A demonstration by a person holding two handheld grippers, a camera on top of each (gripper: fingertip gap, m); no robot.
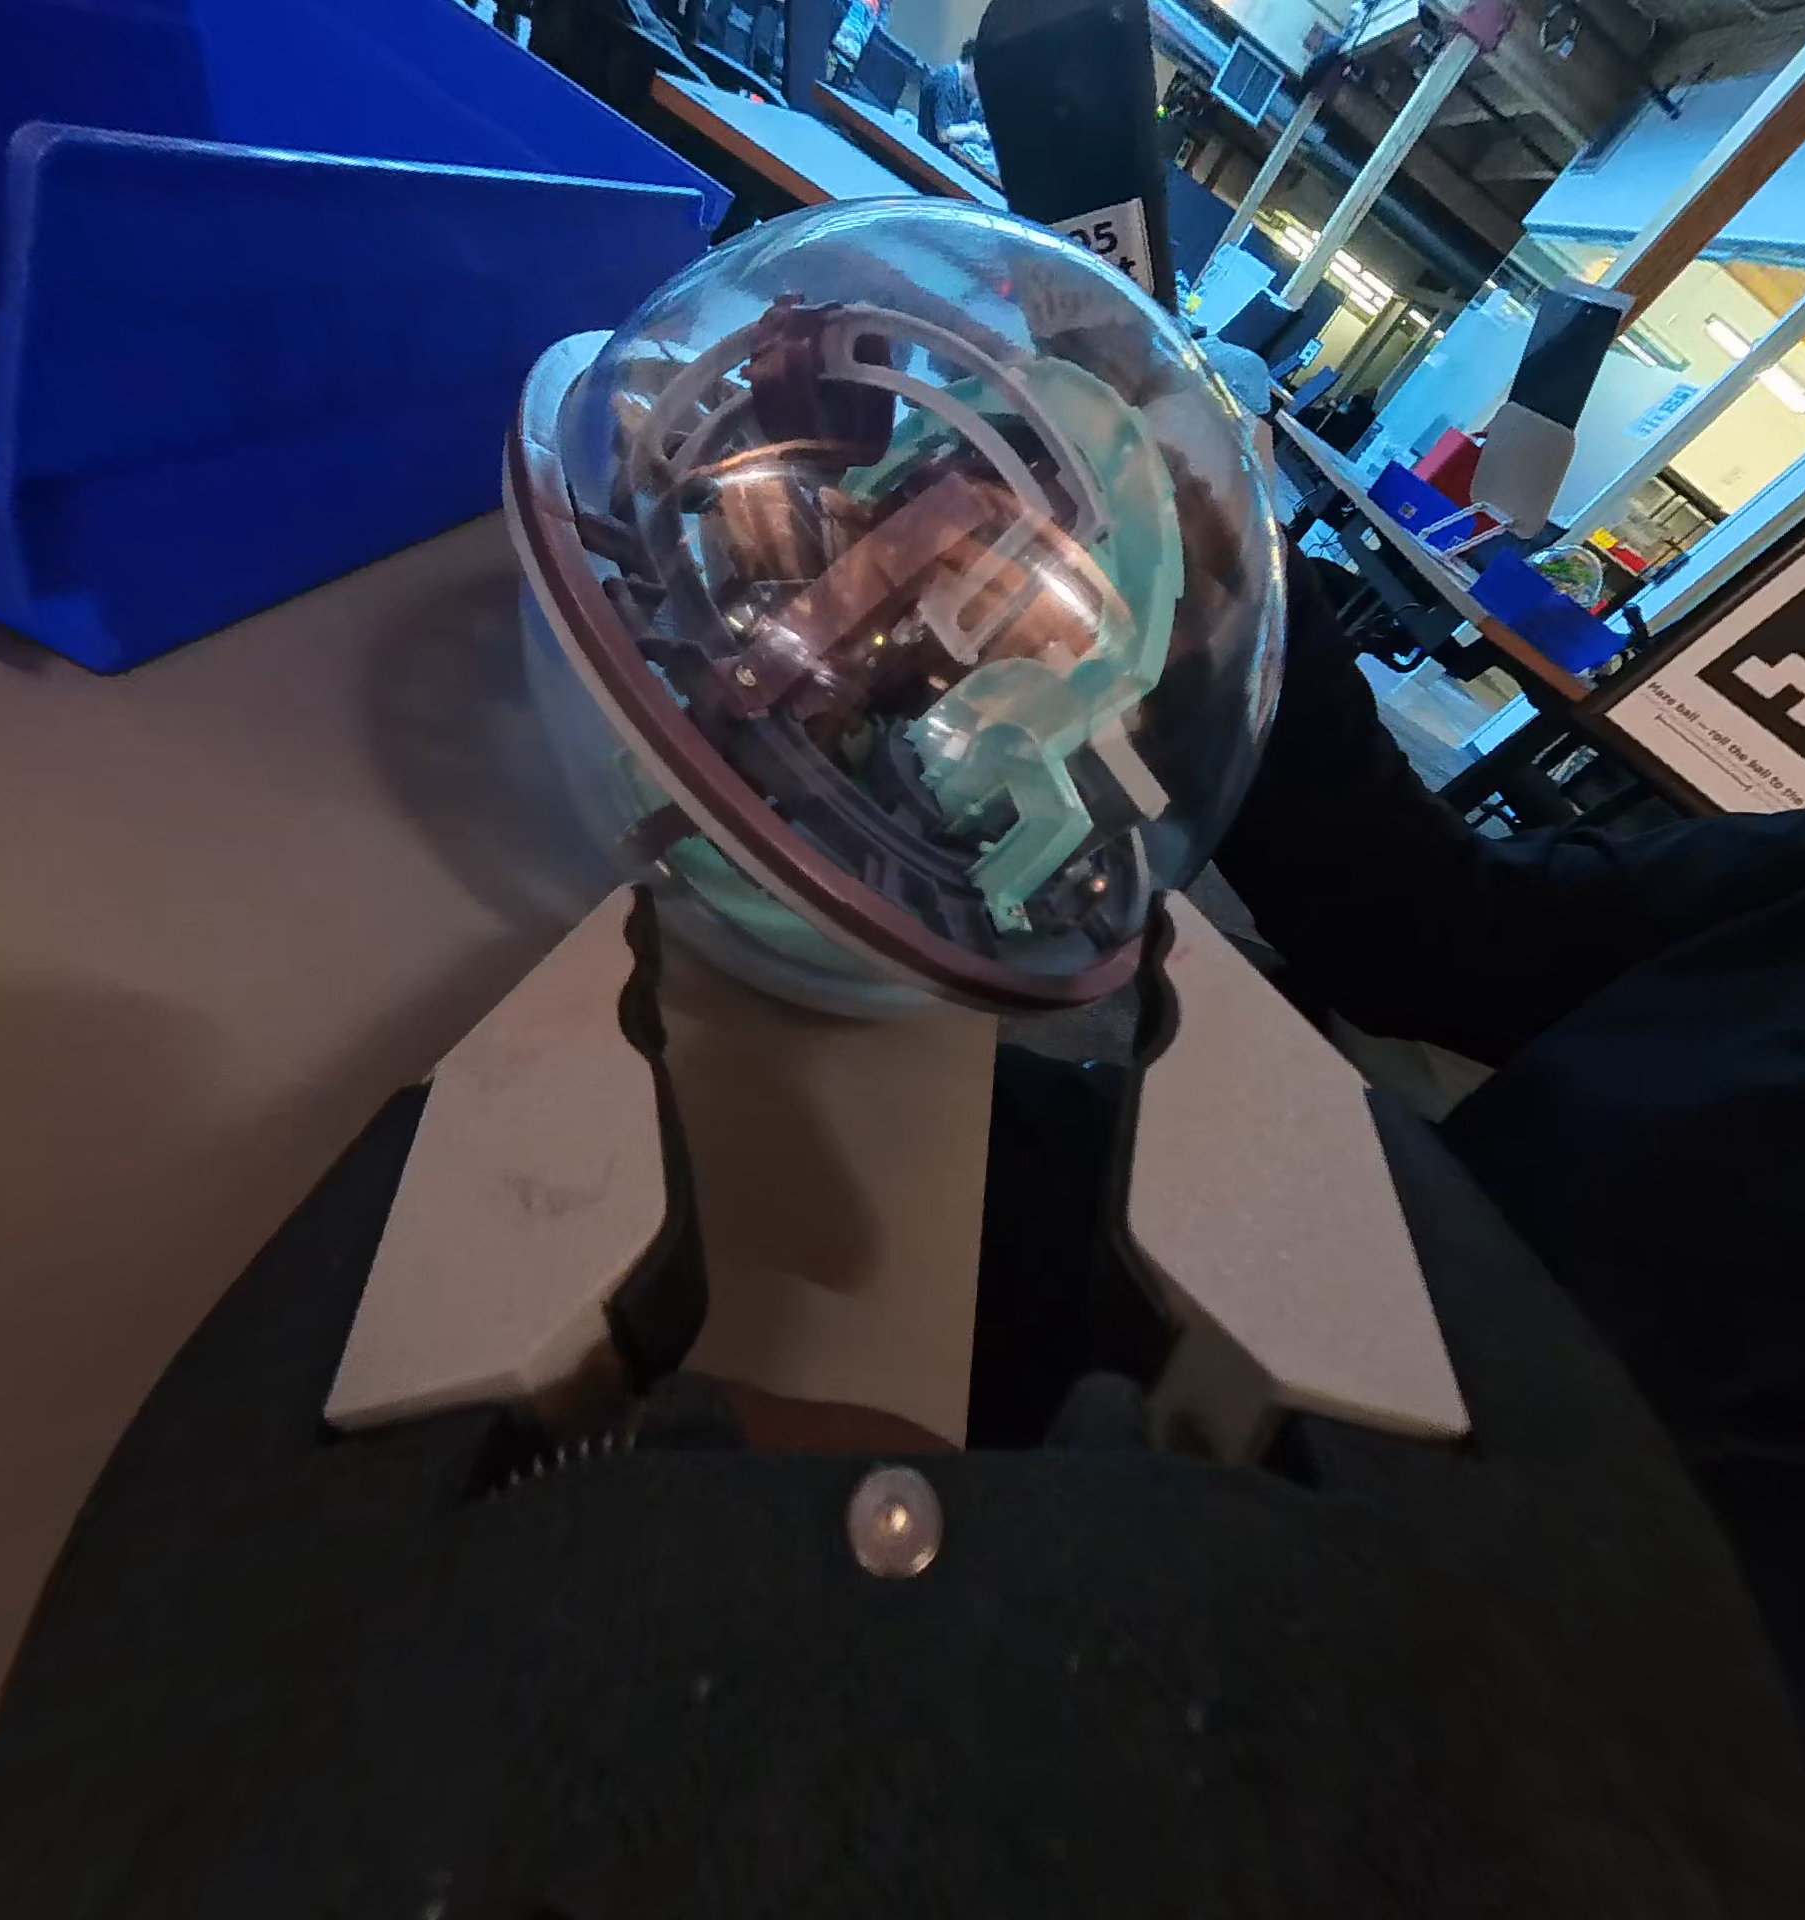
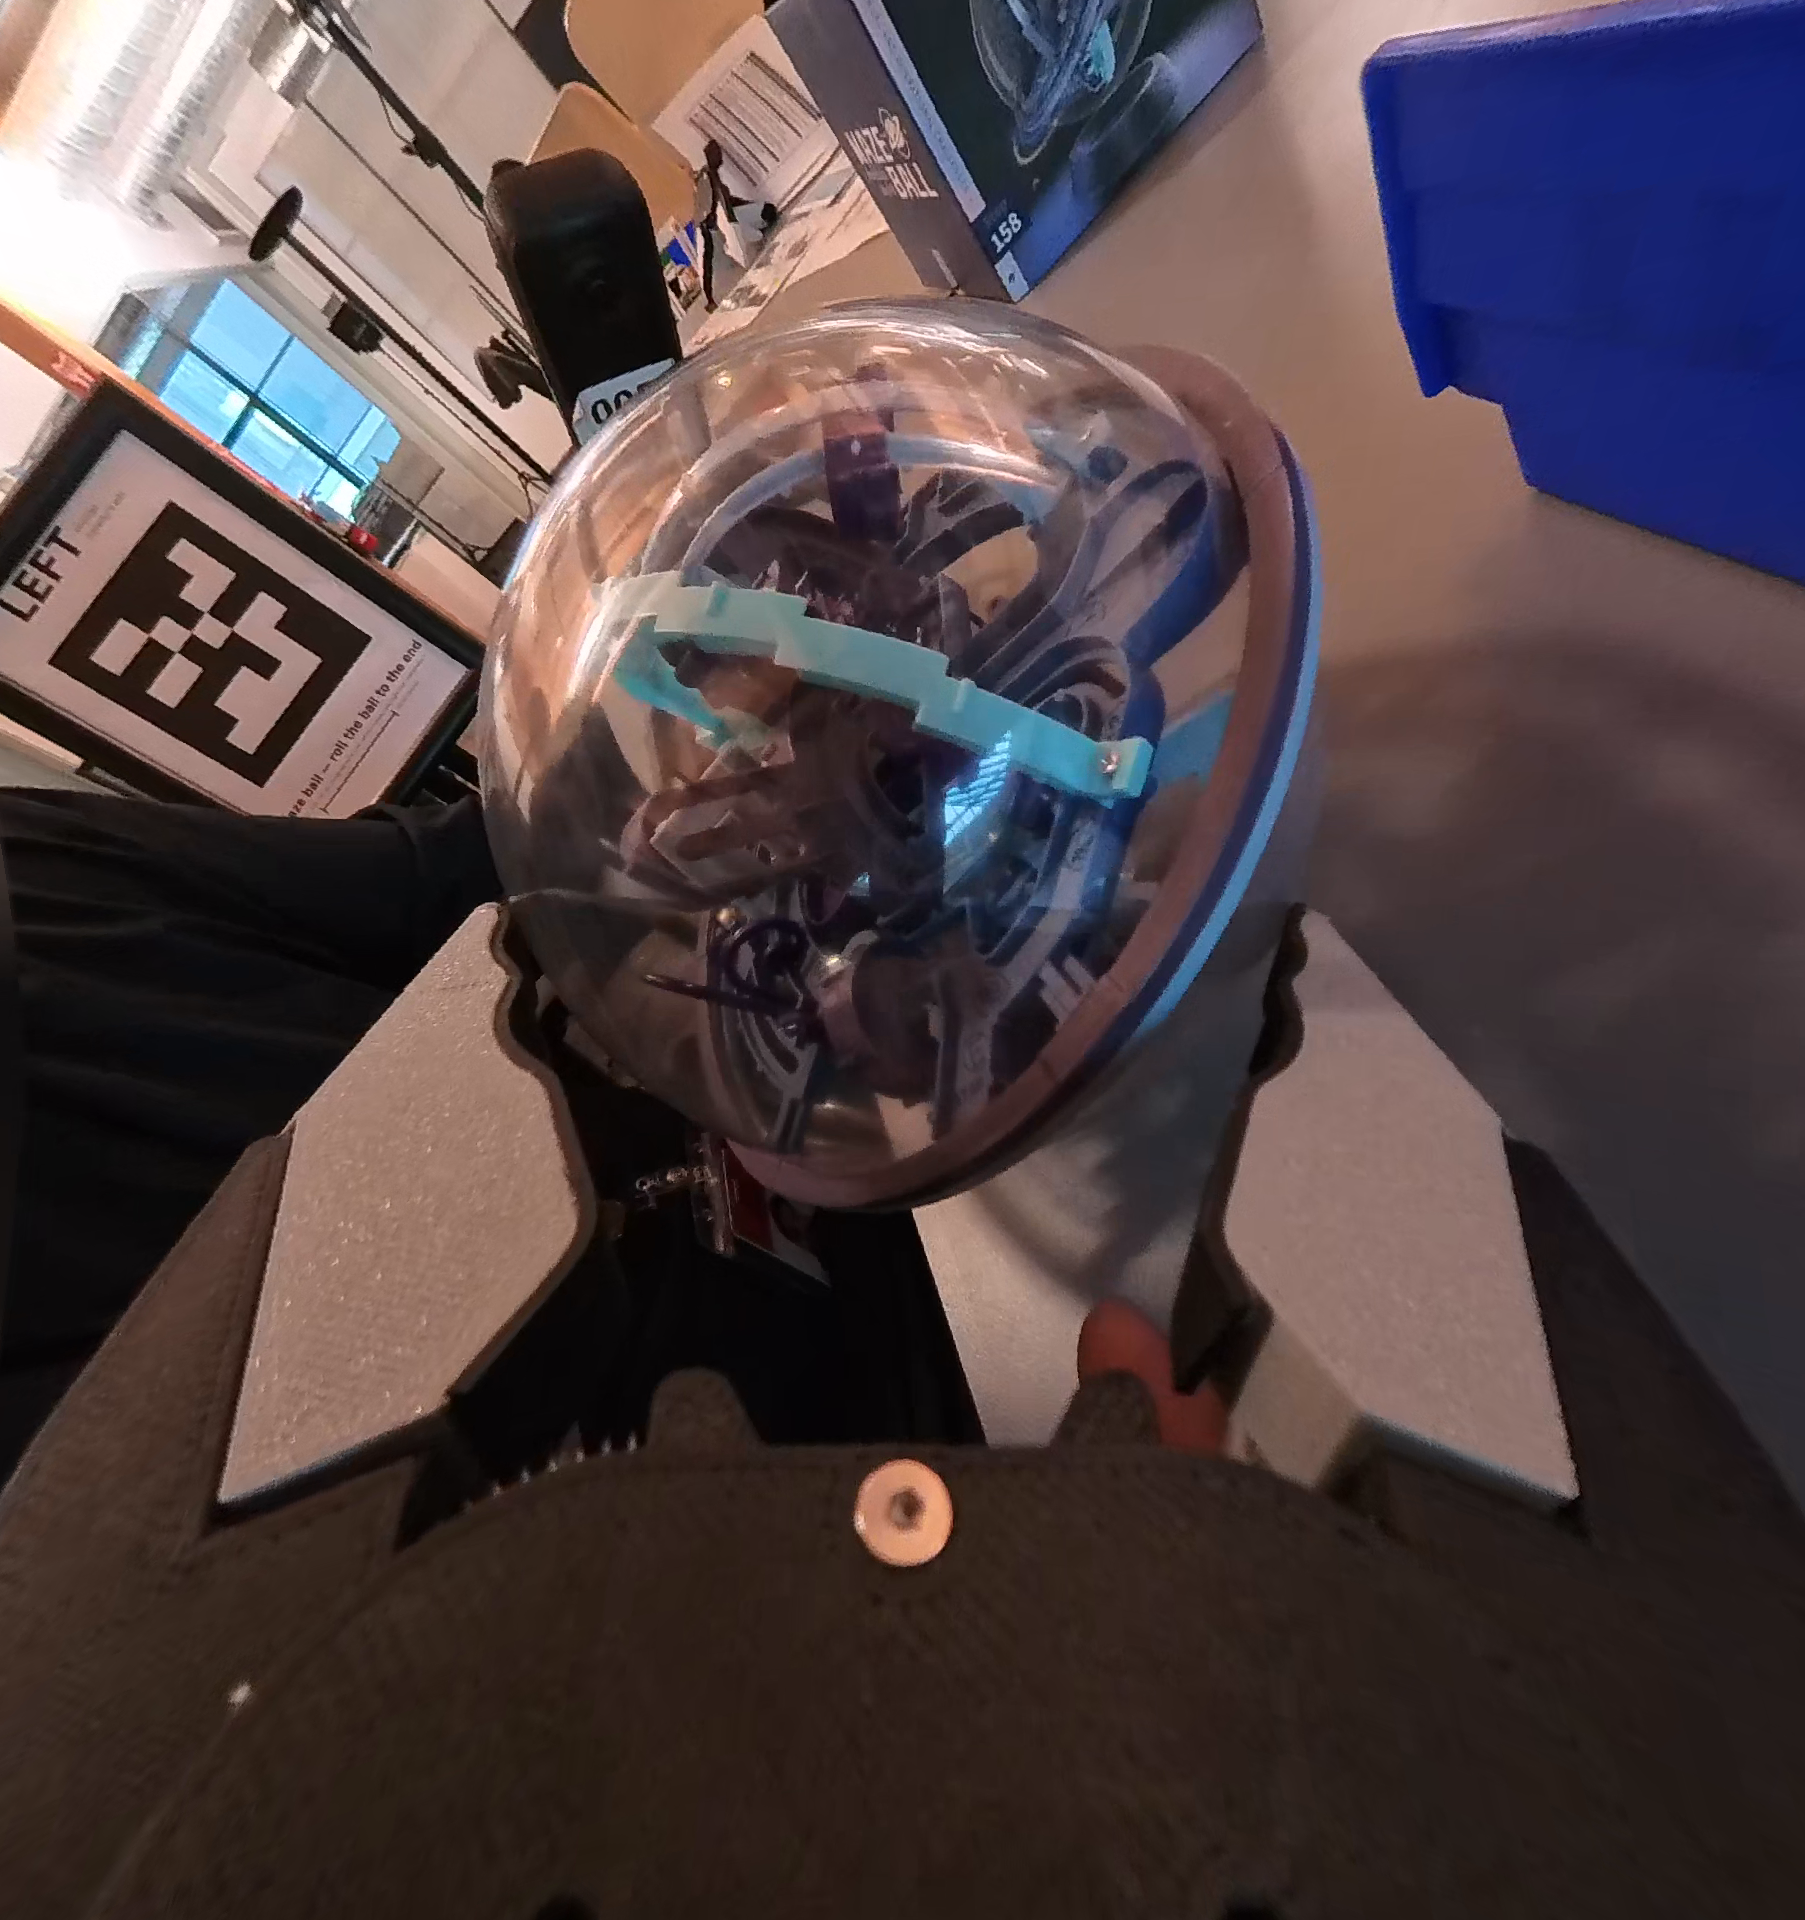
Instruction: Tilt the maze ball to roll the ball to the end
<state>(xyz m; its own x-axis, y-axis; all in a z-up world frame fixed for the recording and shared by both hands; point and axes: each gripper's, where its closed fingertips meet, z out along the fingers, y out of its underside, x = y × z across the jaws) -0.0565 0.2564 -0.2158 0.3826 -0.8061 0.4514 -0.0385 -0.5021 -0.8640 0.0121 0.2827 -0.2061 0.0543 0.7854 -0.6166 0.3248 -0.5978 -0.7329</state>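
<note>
Left gripper [image 1: 893, 914]: reached forward from 6 o'clock, its two fingers clenched on the lower part of the maze ball [image 1: 893, 613], one at each side.
Right gripper [image 2: 898, 935]: came in the same way from 6 o'clock, fingers pressed against the maze ball [image 2: 877, 748] at 8 and 4 o'clock.
Maze ball place: held up between both grippers, above the beige table [image 1: 202, 883], close to its front edge.
Room around: blue bin [image 1: 285, 343] stood near at 10 o'clock in the left wrist view; a printed box [image 2: 1002, 125] lay farther at 12 o'clock in the right wrist view.
Ball direction: the equator ring was tilted, running from 10 to 5 o'clock in the left wrist view.
Small ball inside: I could not tell where it was.
</note>
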